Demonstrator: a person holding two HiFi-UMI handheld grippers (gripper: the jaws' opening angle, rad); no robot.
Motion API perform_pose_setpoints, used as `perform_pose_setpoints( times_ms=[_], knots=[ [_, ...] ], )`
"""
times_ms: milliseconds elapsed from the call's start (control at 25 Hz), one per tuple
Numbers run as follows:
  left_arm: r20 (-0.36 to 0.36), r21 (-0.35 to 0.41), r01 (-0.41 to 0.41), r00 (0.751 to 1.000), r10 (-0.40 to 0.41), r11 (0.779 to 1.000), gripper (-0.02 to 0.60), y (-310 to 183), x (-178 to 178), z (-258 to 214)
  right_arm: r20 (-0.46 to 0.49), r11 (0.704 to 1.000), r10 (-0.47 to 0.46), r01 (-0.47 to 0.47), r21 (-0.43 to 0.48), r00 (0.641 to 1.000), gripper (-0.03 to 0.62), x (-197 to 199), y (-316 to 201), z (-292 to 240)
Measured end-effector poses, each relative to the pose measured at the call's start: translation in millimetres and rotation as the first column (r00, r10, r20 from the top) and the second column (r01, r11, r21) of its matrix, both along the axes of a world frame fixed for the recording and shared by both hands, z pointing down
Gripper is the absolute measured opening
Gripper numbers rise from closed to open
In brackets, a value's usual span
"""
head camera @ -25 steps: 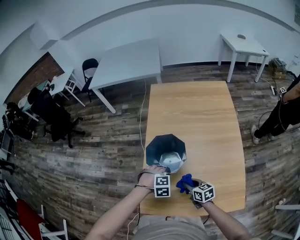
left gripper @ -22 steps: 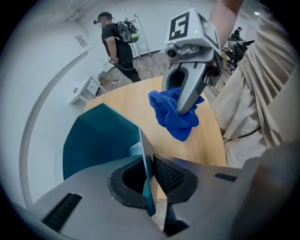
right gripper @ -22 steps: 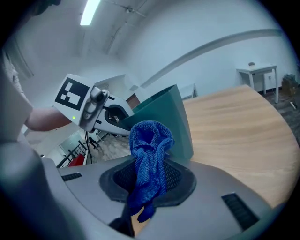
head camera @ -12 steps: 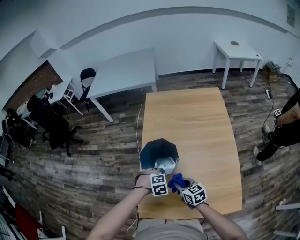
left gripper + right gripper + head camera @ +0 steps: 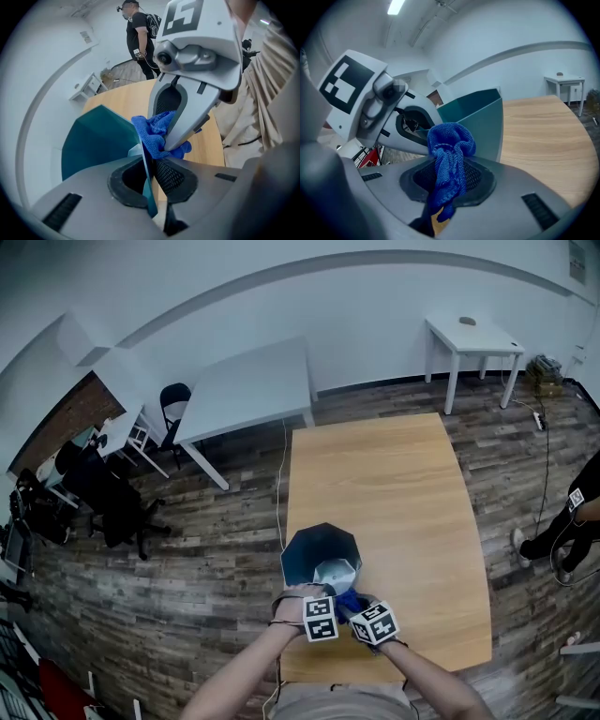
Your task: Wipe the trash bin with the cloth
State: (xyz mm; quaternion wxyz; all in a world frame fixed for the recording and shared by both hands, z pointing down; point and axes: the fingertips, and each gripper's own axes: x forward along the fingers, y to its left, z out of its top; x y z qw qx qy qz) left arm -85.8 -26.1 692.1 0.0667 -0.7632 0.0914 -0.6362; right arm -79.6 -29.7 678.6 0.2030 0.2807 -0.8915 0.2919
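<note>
Left gripper point(image 5: 149, 183), fingers pinched narrow on the rim of the trash bin point(image 5: 317, 549), held it on the desk point(image 5: 375, 465); right gripper point(image 5: 447, 180), fingers clamping the cloth point(image 5: 451, 140), hovered just beside them. Risk: a hard wipe could tip the bin or break that pinch.

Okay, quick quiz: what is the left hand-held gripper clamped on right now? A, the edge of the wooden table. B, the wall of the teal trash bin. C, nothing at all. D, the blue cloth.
B: in the left gripper view the thin teal wall of the trash bin stands pinched between the jaws of the left hand-held gripper, while the blue cloth is held by the right hand-held gripper.
</note>
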Motion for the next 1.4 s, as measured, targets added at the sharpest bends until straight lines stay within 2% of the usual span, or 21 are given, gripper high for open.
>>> perform_pose_setpoints(
  times_ms=[240,640,800,1040,1280,1400],
  knots=[
    [-0.008,-0.013,-0.019,1.0,0.019,1.0,0.043,0,1,-2,-0.055,0.997,-0.018,0.014,-0.071,0.998,0.077,-3,-4,46],
    [-0.063,-0.029,-0.024,0.998,0.022,0.999,0.041,-6,1,0,-0.15,0.98,-0.043,0.013,-0.2,0.988,0.077,-14,-15,143],
    [-0.091,-0.028,-0.047,0.995,0.044,0.999,0.041,-6,2,3,-0.214,0.978,-0.077,0.031,-0.207,0.974,0.077,-17,-21,180],
    [-0.089,-0.017,-0.076,0.993,0.074,0.997,0.041,-9,-1,2,-0.338,0.98,-0.096,0.03,-0.197,0.936,0.078,-10,-34,223],
    [-0.084,-0.003,-0.082,0.993,0.081,0.997,0.041,-12,-3,5,-0.329,0.975,-0.078,0.003,-0.223,0.941,0.077,-12,-33,236],
    [-0.082,0.079,-0.107,0.99,0.113,0.991,0.043,-10,-2,6,-0.327,0.975,-0.069,-0.005,-0.222,0.943,0.077,-10,-30,229]
  ],
)
